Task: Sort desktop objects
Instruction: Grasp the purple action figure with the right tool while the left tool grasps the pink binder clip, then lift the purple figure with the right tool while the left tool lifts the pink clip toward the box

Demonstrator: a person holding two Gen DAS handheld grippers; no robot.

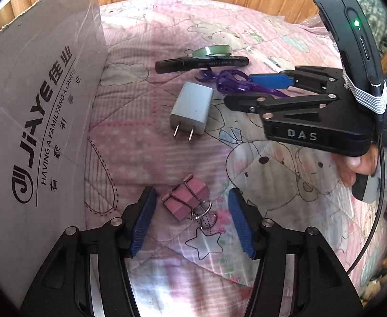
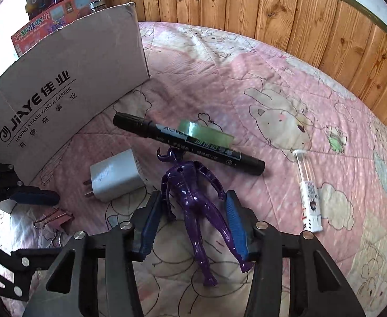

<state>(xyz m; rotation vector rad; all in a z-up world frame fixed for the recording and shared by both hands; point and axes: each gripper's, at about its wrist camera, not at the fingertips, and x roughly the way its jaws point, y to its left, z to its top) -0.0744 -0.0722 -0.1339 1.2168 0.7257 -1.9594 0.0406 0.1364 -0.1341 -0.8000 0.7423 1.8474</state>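
Pink quilt [image 2: 246, 60], cardboard box [image 2: 61, 79] edging left, figure [image 2: 193, 198] centred

Both views are taken from the wrists, looking steeply down along the fingers onto a pink quilt [image 1: 246, 21] from close range. The left view is held over the pink binder clips [image 1: 187, 198]; the right view over the purple figure [image 2: 193, 198]. Shared ground is wide — cardboard box [image 1: 35, 105], charger [image 1: 193, 108], black marker [image 2: 188, 142] — and each gripper is caught in the other's view.
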